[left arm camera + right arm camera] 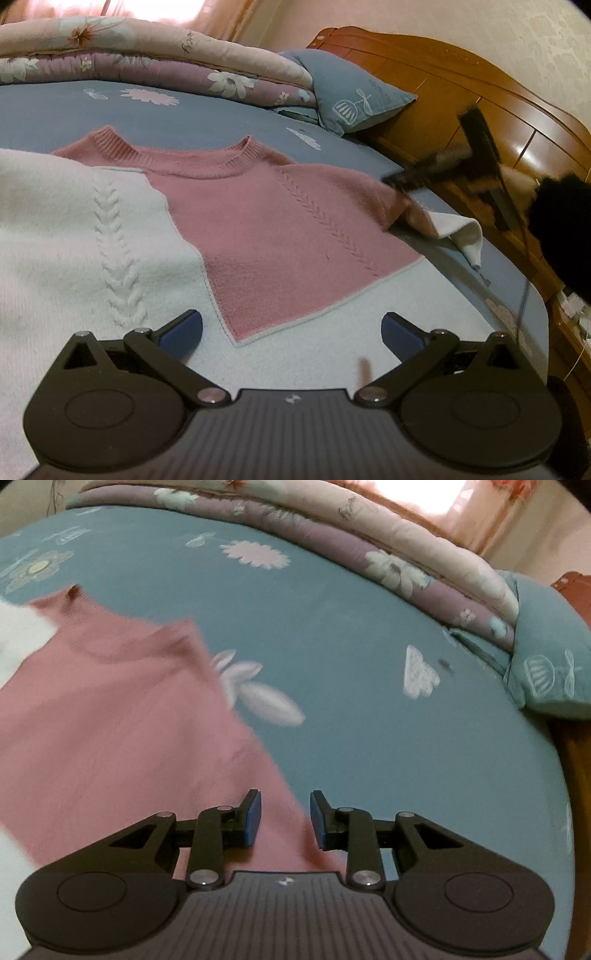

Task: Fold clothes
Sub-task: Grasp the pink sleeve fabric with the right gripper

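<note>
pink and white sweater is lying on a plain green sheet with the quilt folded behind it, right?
Not quite: the sheet is blue with a flower print, not plain green, as the right wrist view shows. The pink and white sweater does lie on it, with the quilt folded behind.

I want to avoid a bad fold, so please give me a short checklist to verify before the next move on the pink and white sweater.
1. Left gripper free: ok, fingers wide apart over the white hem, nothing between them.
2. Right gripper free: ok, fingers apart, no cloth pinched; pink knit lies below.
3. Sweater lies flat on the blue sheet: ok for the body.
4. Right-side sleeve folded in: not ok, it still trails off near the bed edge, bunched.
5. Other sleeve folded: cannot tell, the white part fills that side.
6. Space behind the collar: ok, the quilt and pillow lie apart from it.
</note>
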`<state>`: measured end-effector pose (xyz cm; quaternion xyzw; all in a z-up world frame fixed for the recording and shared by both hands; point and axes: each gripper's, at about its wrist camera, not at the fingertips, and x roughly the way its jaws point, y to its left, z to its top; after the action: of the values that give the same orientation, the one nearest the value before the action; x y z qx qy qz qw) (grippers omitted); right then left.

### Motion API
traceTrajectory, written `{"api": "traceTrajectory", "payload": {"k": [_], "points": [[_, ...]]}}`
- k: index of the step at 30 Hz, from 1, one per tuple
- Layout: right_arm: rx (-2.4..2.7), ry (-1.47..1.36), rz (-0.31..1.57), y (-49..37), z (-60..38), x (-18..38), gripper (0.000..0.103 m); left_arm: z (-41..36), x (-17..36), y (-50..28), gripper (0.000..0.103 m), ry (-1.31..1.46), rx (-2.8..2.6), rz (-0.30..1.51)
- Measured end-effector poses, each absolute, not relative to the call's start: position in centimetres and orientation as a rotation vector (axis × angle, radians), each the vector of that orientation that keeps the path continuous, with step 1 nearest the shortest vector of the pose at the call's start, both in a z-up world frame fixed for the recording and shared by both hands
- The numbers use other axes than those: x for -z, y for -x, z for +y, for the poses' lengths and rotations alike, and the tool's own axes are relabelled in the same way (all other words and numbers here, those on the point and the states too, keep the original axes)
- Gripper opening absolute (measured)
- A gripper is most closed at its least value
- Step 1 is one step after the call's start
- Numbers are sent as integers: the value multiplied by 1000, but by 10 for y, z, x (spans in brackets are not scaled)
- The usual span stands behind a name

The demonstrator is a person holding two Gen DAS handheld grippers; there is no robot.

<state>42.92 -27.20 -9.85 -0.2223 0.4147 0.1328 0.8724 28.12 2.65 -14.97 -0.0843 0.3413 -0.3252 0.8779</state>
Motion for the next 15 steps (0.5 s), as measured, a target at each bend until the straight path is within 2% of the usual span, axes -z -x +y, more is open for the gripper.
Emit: {"api": "traceTrajectory", "payload": {"k": [5,10,12,14,15], "points": [[-281,552,859,-389,-259,111,32,26,150,-282,102,178,679,711],[-295,584,833,-403,-257,94,33,27,151,-282,102,182,681,710],[-291,555,796,-416,-258,79,37,27,150,-283,102,182,681,710],[-273,481,755,-433,-261,66,48,27,150,-282,102,182,682,710],[-273,448,754,-442,-262,65,48,27,150,-282,102,181,682,709]]}}
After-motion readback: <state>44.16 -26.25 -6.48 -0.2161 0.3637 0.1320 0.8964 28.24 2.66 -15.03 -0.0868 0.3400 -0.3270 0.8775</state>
